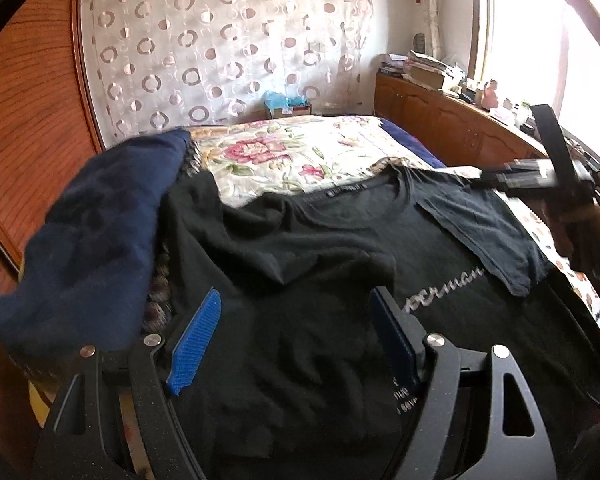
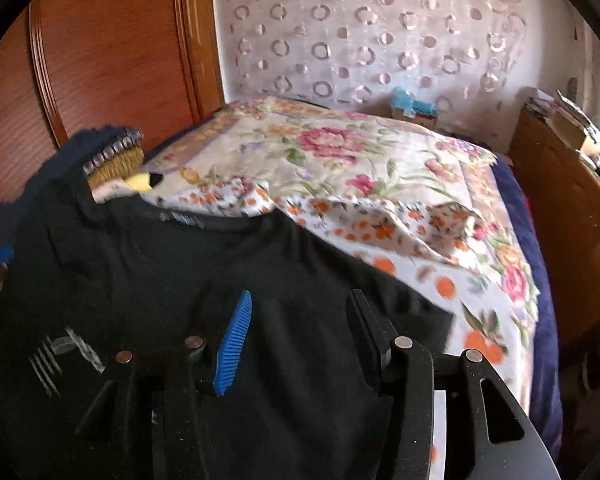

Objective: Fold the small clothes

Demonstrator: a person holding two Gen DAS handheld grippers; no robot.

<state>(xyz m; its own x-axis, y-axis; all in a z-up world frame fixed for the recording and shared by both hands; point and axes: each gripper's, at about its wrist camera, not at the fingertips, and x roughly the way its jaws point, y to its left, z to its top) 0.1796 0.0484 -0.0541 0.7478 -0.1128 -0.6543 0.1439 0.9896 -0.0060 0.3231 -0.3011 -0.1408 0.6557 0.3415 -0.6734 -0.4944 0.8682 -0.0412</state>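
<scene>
**Two claws, one black T-shirt on a bed**

Item 1: black T-shirt [image 1: 300,264], spread across the lower half of both views on the bed, neckline toward the upper middle of the frame. One sleeve [image 1: 484,236] lies folded inward over the chest at centre right of the left wrist view, just above pale lettering.

Item 2: left claw [image 1: 296,340], bottom centre of its view, blue pads wide apart above the shirt front, gripping nothing.

Item 3: right claw [image 2: 296,344], bottom centre of its view, jaws parted over the black cloth, nothing pinched between them. Also seen blurred at right edge of the left wrist view [image 1: 540,172].

Item 4: navy garment [image 1: 88,236], heaped at left, touching the shirt's edge.

Item 5: floral bedspread [image 2: 340,152], upper centre, with an orange-spotted cloth [image 2: 380,224] lying beside the shirt.
</scene>
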